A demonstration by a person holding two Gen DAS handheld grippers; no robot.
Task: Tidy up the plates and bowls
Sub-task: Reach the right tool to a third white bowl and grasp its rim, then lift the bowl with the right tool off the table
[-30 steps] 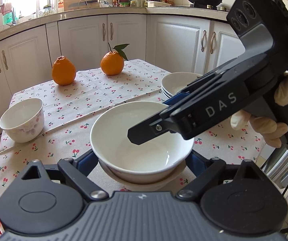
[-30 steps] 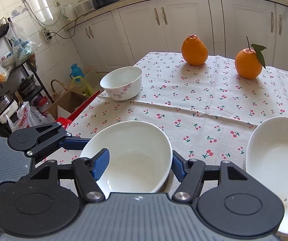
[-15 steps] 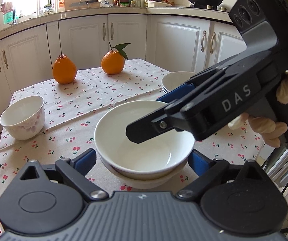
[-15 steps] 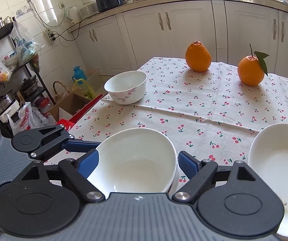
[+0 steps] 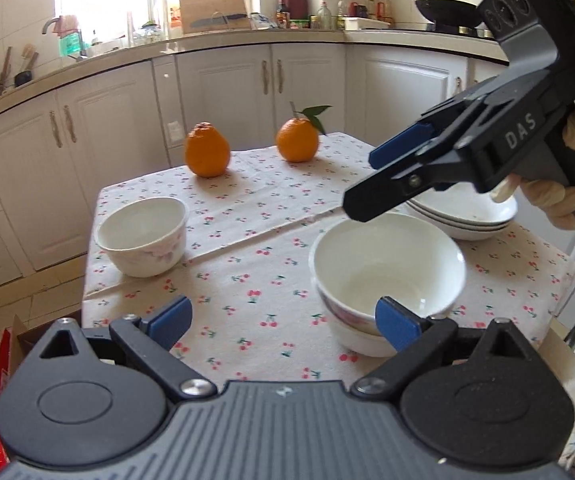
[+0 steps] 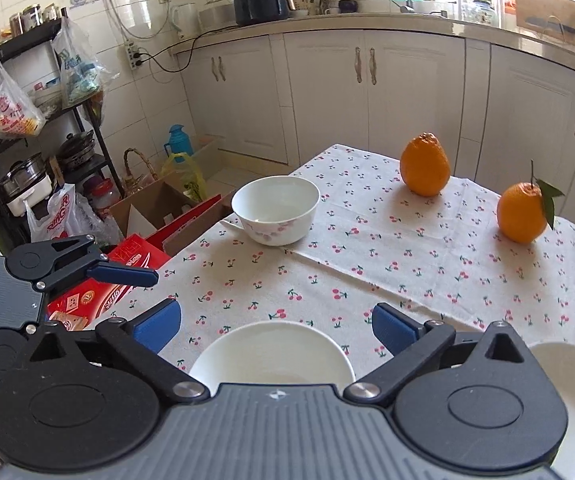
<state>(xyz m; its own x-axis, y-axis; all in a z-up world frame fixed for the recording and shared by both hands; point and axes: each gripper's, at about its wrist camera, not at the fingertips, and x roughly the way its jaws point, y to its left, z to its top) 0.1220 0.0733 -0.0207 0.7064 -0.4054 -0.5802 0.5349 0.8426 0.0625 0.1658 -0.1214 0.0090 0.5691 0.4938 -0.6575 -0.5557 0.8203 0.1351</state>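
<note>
Now I am lifting my right jaws (image 6: 275, 330), which have just been opening and stand wide apart, clear of the nested bowls (image 5: 387, 276) on the table (image 5: 247, 280); left jaws (image 5: 283, 322) gaping, empty. Rising straight avoids tipping them before fetching the lone bowl (image 6: 275, 208).

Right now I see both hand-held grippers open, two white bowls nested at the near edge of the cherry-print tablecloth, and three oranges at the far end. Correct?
Not quite: there are two oranges, not three, a pear-shaped orange and a round orange with a leaf, as the left wrist view shows. The rest holds: the left hand-held gripper and right hand-held gripper are open, and the nested white bowls sit near the edge.
</note>
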